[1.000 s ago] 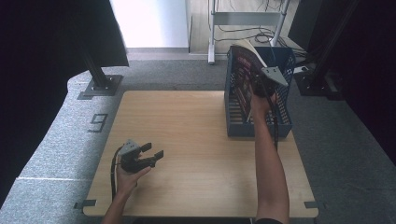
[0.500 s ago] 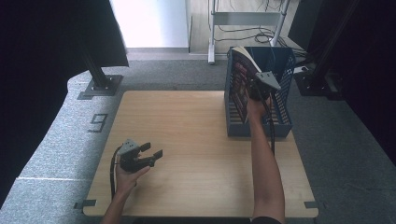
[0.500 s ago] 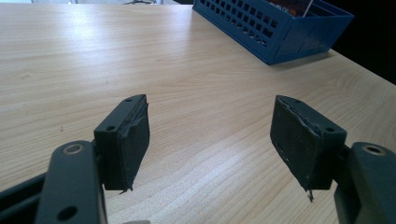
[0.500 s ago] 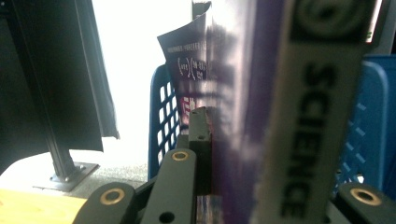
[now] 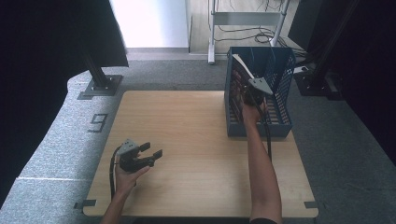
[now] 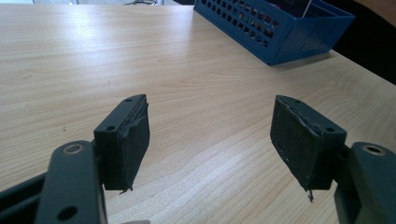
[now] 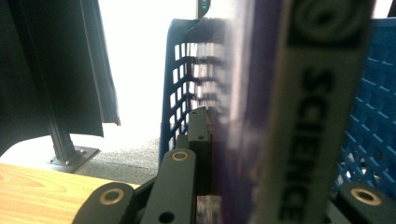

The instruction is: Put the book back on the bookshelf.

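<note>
Blue mesh basket (image 5: 280,109) at table's (image 5: 187,140) far right corner. We saw right gripper (image 5: 246,91) clamped on book (image 7: 299,116), partly inside basket. Risk: book corner catching mesh wall, tipping basket. Left gripper (image 5: 152,154), jaws apart and holding nothing, near front left edge.

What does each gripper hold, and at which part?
The right gripper clamps a book near its spine, inside the blue basket. The left gripper holds nothing.
</note>
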`<state>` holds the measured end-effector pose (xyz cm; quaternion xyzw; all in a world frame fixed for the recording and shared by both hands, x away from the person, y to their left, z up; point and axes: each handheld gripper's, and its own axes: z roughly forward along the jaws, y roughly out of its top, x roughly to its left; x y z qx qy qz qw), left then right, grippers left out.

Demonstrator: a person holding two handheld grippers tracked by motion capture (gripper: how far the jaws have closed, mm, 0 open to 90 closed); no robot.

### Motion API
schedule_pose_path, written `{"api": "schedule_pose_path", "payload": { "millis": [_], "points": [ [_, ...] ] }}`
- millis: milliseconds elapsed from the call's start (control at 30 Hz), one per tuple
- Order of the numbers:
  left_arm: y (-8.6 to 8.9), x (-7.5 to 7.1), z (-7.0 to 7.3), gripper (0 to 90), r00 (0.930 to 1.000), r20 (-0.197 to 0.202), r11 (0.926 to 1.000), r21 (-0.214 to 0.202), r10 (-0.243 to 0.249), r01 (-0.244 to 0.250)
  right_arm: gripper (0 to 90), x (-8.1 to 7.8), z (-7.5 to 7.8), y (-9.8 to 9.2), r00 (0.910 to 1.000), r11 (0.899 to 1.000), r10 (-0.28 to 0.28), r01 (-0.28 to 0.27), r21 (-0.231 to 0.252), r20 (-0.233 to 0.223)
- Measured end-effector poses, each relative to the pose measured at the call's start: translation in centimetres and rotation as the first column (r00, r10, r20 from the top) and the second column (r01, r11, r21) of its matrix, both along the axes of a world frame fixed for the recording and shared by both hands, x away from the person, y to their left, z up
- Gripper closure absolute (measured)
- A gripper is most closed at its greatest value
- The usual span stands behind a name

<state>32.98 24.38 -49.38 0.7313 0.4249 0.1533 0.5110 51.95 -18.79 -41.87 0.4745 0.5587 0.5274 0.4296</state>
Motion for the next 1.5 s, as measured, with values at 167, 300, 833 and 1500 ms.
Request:
{"api": "schedule_pose_path", "payload": {
  "millis": [167,300,833,1500],
  "points": [
    [-0.2,-0.1,0.0,28.6,1.0000,-0.001,0.9999,0.007,-0.008,0.008,79.4,-0.9,-0.2,0.3,0.9997,1.000,0.021,-0.022,-0.019,-0.012],
    [-0.4,-0.2,0.1,28.6,0.9999,0.003,0.9999,0.007,-0.014,0.014,78.6,-1.8,-0.3,0.1,0.9991,0.999,0.038,-0.039,-0.030,-0.020],
    [-0.4,-0.3,0.3,28.6,0.9998,0.010,0.9998,0.011,-0.014,0.014,81.3,-1.7,-0.3,0.1,0.9989,0.996,0.026,-0.029,-0.088,-0.039],
    [0.2,-0.1,0.3,28.5,1.0000,0.007,1.0000,0.002,0.000,0.000,75.0,0.3,-0.7,1.9,0.9982,0.991,0.060,-0.060,-0.120,-0.005]
  ]
}}
